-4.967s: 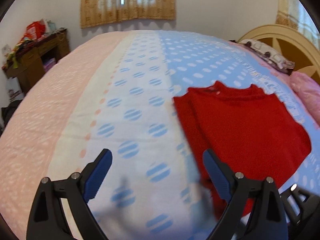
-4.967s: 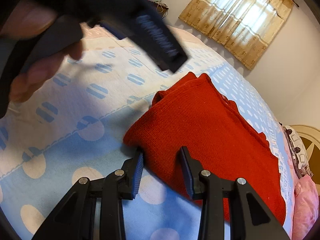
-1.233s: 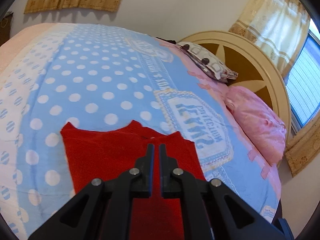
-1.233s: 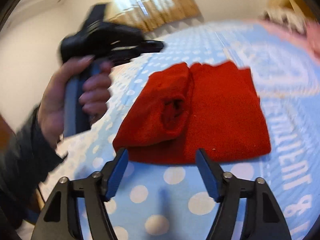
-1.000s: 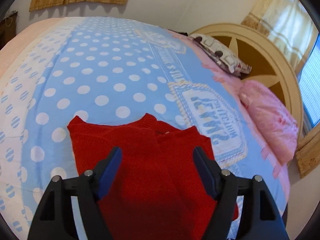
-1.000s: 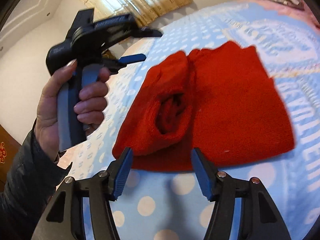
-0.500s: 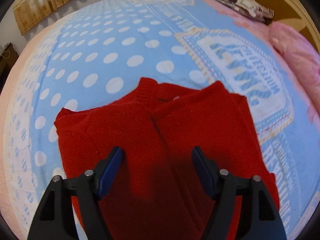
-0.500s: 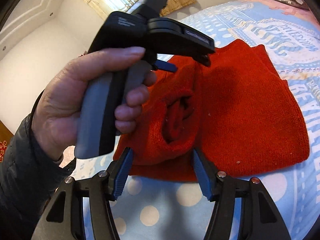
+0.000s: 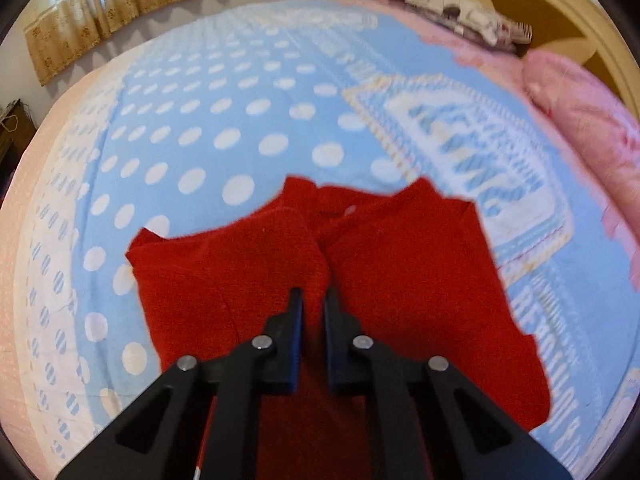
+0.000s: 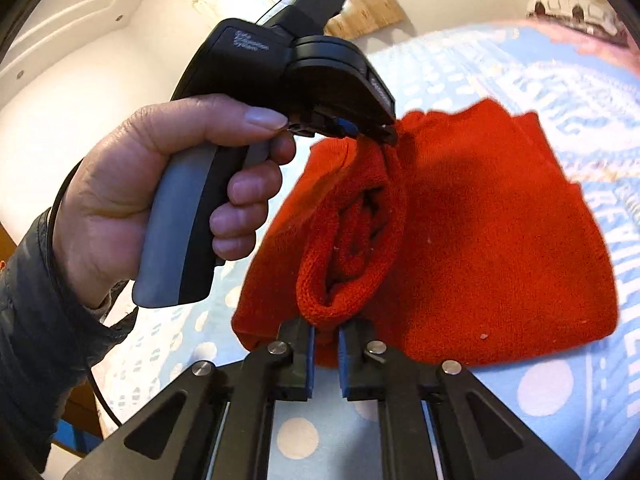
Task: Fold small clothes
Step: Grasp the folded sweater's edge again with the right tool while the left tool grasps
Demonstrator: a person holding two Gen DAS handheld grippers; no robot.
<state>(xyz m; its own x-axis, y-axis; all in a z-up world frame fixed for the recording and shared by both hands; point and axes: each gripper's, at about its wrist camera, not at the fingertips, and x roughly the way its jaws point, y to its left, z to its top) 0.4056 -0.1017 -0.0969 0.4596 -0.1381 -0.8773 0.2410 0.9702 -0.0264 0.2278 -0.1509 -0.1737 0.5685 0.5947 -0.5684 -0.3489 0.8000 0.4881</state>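
Red knit sweater [image 9: 400, 280] lies folded on the blue polka-dot bed cover [image 9: 224, 128]. Left gripper [image 9: 312, 300] has its fingers pinched on a raised fold near the collar. Right gripper [image 10: 325, 332] has its fingers pinched on the rolled sleeve cuff [image 10: 332, 304] at the near edge.

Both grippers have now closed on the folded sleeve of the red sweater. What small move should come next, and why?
Probably lift the sleeve slightly with both together. The left gripper pinches its far end, the right gripper its cuff, and it bunches on the red sweater.
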